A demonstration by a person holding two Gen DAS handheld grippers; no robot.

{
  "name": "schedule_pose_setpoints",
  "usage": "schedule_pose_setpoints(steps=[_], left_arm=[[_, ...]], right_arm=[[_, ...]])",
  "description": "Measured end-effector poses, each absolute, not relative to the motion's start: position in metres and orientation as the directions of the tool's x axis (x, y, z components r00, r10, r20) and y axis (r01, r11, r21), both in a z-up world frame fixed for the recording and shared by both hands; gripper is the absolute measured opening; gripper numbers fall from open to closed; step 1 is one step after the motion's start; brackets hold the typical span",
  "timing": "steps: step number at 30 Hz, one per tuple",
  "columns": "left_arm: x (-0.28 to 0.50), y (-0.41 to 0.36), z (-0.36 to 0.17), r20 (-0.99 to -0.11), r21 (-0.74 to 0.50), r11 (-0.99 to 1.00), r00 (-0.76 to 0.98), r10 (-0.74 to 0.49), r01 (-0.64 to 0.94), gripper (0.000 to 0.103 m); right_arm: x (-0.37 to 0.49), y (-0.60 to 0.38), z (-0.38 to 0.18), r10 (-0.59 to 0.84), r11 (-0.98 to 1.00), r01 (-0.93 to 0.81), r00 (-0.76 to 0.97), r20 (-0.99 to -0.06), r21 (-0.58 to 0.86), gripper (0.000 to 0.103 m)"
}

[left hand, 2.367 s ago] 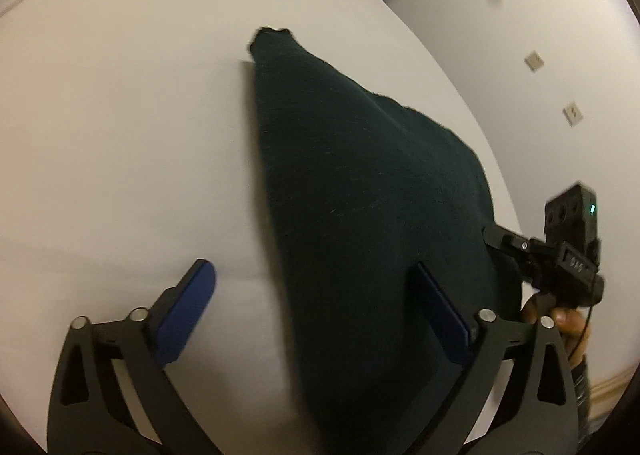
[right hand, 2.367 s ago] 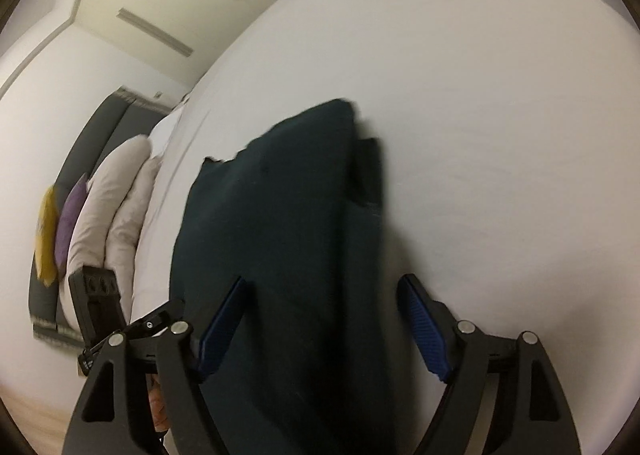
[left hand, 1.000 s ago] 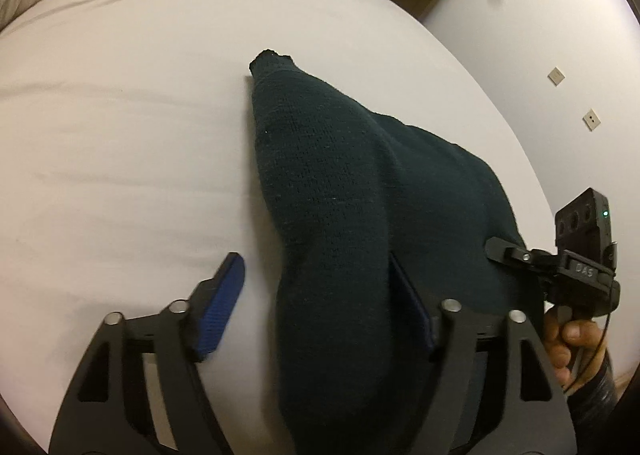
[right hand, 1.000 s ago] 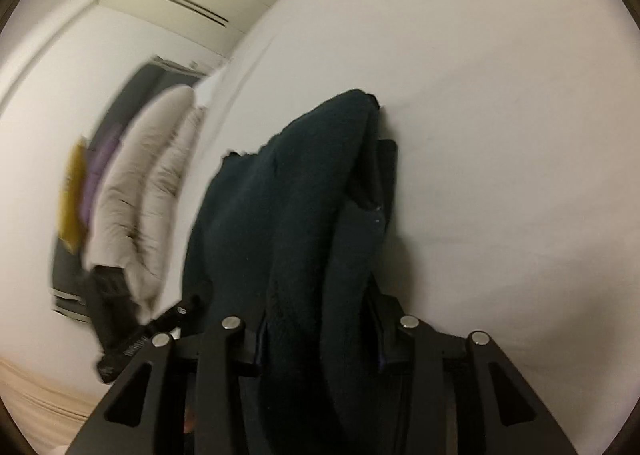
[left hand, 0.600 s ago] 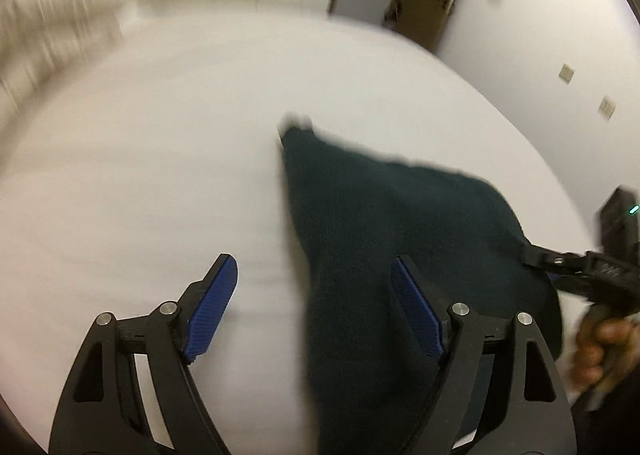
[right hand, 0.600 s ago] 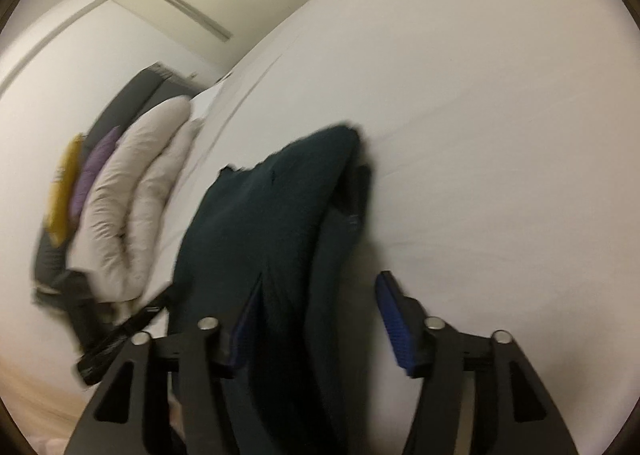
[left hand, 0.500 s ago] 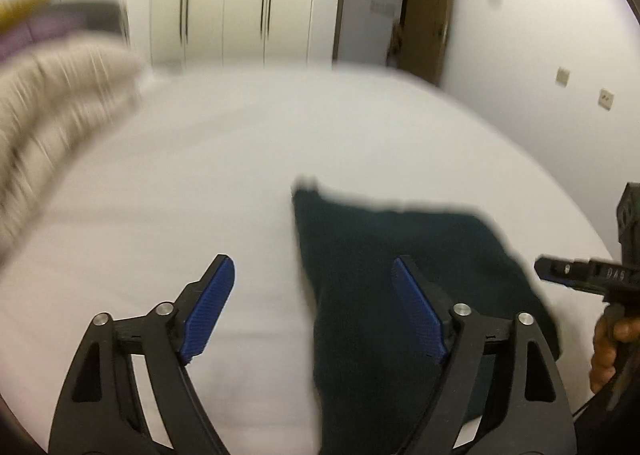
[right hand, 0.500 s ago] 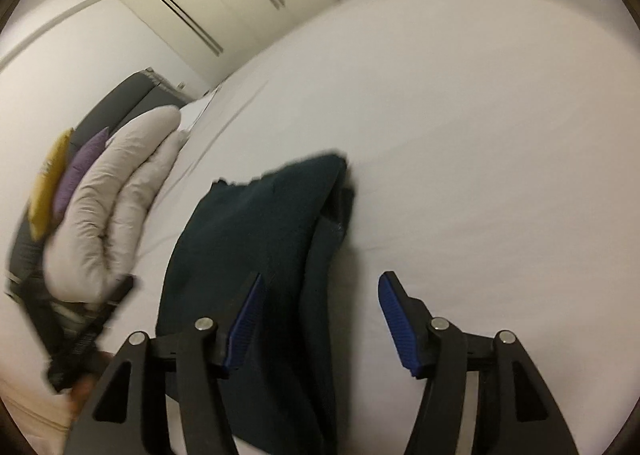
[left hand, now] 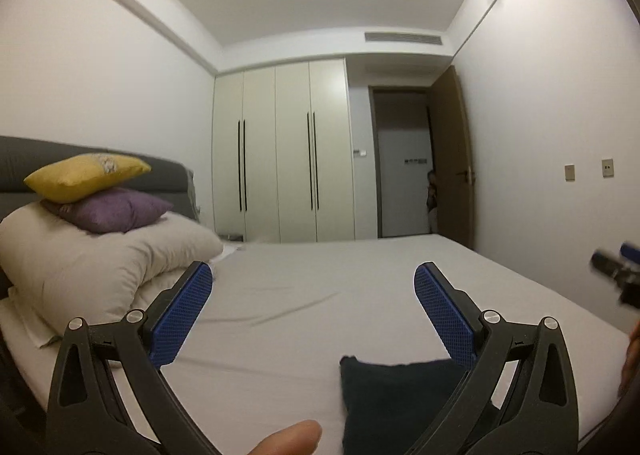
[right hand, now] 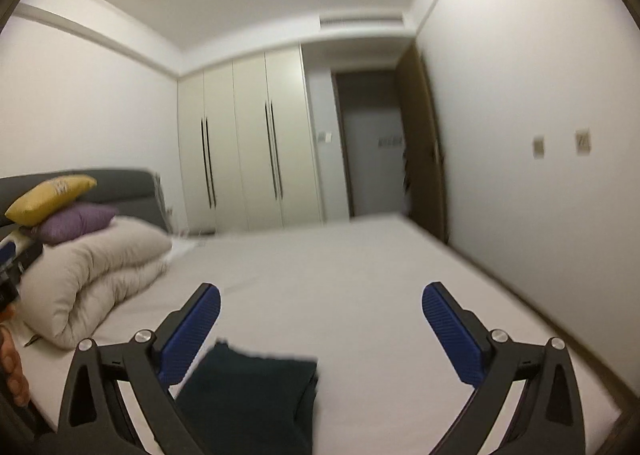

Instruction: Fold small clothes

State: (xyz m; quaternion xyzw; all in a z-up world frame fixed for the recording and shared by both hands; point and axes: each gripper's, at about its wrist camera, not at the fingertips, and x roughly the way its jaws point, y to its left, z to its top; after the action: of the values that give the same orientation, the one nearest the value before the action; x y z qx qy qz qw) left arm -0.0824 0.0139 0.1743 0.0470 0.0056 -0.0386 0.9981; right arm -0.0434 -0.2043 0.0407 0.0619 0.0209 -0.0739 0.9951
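A dark green knitted garment (left hand: 400, 395) lies folded on the white bed (left hand: 280, 335), low in both views (right hand: 248, 395). My left gripper (left hand: 312, 269) is raised above it and points level across the room. Its jaws are opening and nothing is between the blue pads. My right gripper (right hand: 322, 291) is also lifted and level, its jaws opening and empty, with the garment below its left finger. Each gripper shows blurred at the edge of the other's view: the right gripper body (left hand: 616, 267) and the left gripper body (right hand: 12, 255). A thumb (left hand: 288, 439) shows at the bottom edge.
A folded beige duvet (left hand: 100, 255) with a purple pillow (left hand: 112, 211) and a yellow pillow (left hand: 84, 175) is stacked at the bed's head on the left. Cream wardrobes (left hand: 280, 159) and an open brown door (left hand: 452, 159) stand beyond the bed. A wall runs along the bed's right side.
Both grippers let go of the garment, widened their jaws, rose off the bed and tipped up from looking down to looking level. The garment stays folded on the sheet.
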Motion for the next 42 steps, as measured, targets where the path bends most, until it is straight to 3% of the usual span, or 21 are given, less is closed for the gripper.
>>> schedule_pose_setpoints(steps=[6,9,12,18,25,33,42], left_arm=[[-0.106,0.020,0.188,-0.087,0.135,0.988,0.994,-0.070,0.081,0.103],[-0.107,0.021,0.185,-0.167,0.163,0.984,0.985,-0.046,0.074,0.103],[-0.099,0.021,0.164,-0.294,0.131,0.984,0.953,-0.076,0.119,0.103],[-0.070,0.013,0.112,-0.506,0.127,0.981,0.860,-0.063,0.146,0.103],[-0.054,-0.008,0.045,-0.640,0.051,0.989,0.765,-0.074,0.139,0.103],[-0.008,0.008,-0.011,-0.713,0.024,0.992,0.698,-0.069,0.124,0.103],[-0.005,0.007,-0.012,-0.726,0.046,0.993,0.687,-0.044,0.112,0.103]], right_arm=[[-0.098,-0.194,0.088,-0.158,0.984,0.148,0.982,0.100,0.097,0.103],[-0.110,-0.190,0.104,-0.118,0.989,0.109,0.988,0.098,0.099,0.103],[-0.106,-0.185,0.102,-0.124,0.989,0.121,0.992,0.030,0.081,0.103],[-0.075,-0.174,0.060,-0.144,0.981,0.171,0.958,-0.247,0.091,0.103],[-0.042,-0.174,0.012,-0.174,0.955,0.265,0.864,-0.472,0.133,0.103],[-0.023,-0.165,-0.014,-0.179,0.957,0.274,0.811,-0.557,0.091,0.103],[-0.007,-0.153,-0.038,-0.150,0.967,0.245,0.774,-0.615,0.072,0.103]])
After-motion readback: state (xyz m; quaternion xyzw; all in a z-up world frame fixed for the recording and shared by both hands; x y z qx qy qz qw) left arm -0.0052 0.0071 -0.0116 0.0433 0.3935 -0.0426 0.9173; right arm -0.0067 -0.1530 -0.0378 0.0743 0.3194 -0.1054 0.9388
